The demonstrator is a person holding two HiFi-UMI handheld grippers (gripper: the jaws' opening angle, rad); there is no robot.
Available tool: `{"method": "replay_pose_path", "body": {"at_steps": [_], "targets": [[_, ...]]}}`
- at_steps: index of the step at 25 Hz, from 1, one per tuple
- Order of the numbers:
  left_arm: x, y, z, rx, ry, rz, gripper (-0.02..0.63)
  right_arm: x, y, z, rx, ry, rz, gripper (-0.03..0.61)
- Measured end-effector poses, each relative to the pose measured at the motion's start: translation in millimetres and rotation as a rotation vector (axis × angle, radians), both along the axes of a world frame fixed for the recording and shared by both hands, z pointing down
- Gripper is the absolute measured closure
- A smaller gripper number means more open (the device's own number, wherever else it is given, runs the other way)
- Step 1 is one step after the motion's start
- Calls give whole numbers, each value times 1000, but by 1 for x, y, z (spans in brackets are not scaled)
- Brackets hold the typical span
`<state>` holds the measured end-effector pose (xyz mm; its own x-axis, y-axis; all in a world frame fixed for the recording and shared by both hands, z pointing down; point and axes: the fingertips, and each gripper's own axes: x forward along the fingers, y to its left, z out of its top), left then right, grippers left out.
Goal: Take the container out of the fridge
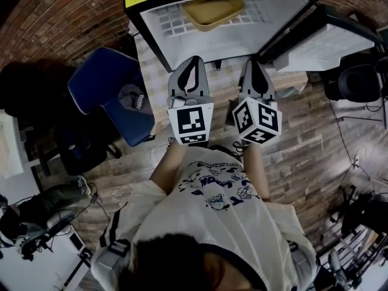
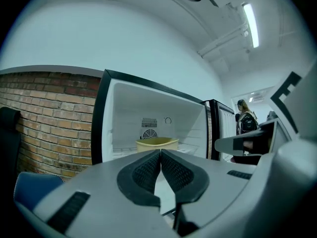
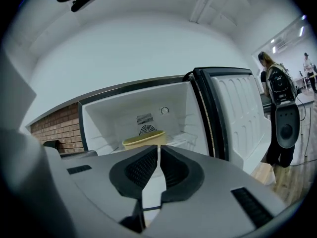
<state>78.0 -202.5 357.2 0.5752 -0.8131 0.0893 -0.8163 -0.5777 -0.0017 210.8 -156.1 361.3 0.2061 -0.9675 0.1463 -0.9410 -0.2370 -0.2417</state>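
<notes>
The small fridge stands open in front of me, its door swung to the right. A shallow yellow container rests on the white wire shelf inside. It also shows as a yellow container straight ahead in the left gripper view and as a yellow container in the right gripper view. My left gripper and right gripper are held side by side just short of the fridge opening, apart from the container. Both left gripper and right gripper are shut with nothing between the pads.
A blue chair stands to the left of the fridge against a brick wall. The open door bounds the right side. A person stands beyond it. Cables and gear lie on the wooden floor at the right.
</notes>
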Motion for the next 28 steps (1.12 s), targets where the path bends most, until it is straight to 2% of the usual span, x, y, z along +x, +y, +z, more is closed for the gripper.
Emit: {"method": "replay_pose_path", "body": {"at_steps": [14, 20, 28], "targets": [[1, -36, 10, -38, -9, -59, 595, 10, -57, -11, 52, -162, -41, 538], [8, -47, 6, -48, -2, -101, 595, 11, -83, -21, 64, -233, -101, 537], [18, -61, 0, -48, 3, -151, 595, 13, -117, -21, 22, -317, -201, 537]]}}
